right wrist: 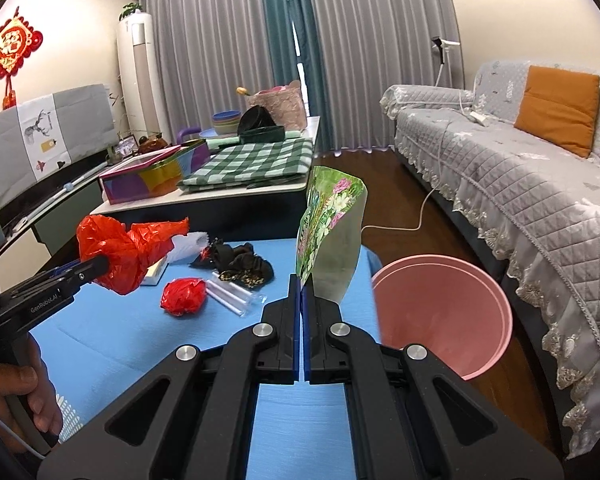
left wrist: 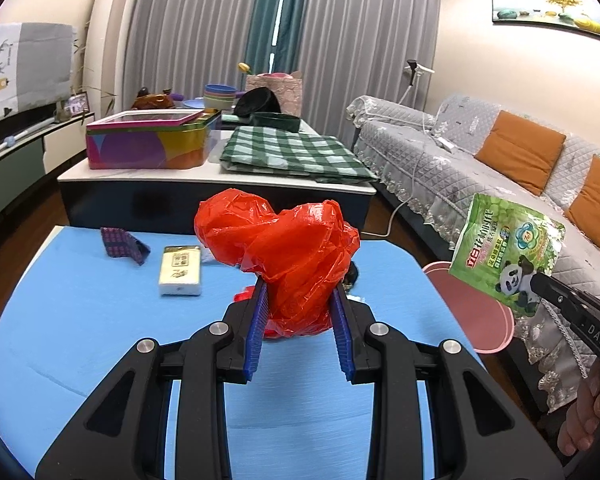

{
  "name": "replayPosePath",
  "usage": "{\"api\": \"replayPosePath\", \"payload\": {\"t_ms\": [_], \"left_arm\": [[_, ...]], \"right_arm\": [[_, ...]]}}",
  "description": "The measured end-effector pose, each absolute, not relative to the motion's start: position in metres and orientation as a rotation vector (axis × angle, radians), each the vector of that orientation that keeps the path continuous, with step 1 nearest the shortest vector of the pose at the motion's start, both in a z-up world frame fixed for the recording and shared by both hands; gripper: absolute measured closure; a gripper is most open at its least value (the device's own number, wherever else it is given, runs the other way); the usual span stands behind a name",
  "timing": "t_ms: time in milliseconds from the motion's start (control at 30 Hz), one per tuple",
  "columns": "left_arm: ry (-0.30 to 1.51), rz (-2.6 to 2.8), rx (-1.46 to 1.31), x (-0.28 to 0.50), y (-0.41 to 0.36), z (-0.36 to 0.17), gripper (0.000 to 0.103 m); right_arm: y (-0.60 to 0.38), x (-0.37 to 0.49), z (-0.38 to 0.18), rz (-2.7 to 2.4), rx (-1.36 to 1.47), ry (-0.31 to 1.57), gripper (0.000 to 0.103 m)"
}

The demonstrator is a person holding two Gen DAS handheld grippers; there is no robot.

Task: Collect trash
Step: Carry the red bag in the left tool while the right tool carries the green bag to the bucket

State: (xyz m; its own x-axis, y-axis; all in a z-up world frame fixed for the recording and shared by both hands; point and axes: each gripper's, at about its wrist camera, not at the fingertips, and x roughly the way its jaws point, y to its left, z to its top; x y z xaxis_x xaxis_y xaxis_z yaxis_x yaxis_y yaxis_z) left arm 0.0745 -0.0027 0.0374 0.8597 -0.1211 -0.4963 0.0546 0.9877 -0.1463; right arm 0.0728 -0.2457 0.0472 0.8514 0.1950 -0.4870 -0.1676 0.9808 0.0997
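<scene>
Risk: left gripper [left wrist: 300, 300] only loosely pinching red bag [left wrist: 284, 256] above table [left wrist: 80, 320] mid; thin plastic may slip out. Right gripper [right wrist: 301, 280] pressed together on green pouch [right wrist: 328, 240] corner near right edge by pink bin [right wrist: 440, 312]; pouch may swing, miss rim.

The left gripper [left wrist: 300, 292] sat at the lower centre of its own view, blue pads part-open and pressing. The right gripper [right wrist: 302, 280], lower centre, had its jaws fully closed. A hand [right wrist: 28, 400] gripped a handle at lower left.
</scene>
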Motion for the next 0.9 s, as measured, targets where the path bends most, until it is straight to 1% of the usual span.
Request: {"api": "replayPosePath", "payload": {"t_ms": [200, 500, 900], "left_arm": [[0.517, -0.12, -0.131, 0.076, -0.014, 0.045, 0.073], [0.491, -0.186, -0.097, 0.087, -0.048, 0.064, 0.073], [0.533, -0.264, -0.1, 0.104, -0.084, 0.056, 0.073]], "right_arm": [[-0.248, 0.061, 0.059, 0.161, 0.029, 0.525, 0.102], [-0.255, 0.047, 0.11, 0.047, -0.016, 0.524, 0.102], [-0.3, 0.048, 0.141, -0.059, -0.039, 0.514, 0.102]]}}
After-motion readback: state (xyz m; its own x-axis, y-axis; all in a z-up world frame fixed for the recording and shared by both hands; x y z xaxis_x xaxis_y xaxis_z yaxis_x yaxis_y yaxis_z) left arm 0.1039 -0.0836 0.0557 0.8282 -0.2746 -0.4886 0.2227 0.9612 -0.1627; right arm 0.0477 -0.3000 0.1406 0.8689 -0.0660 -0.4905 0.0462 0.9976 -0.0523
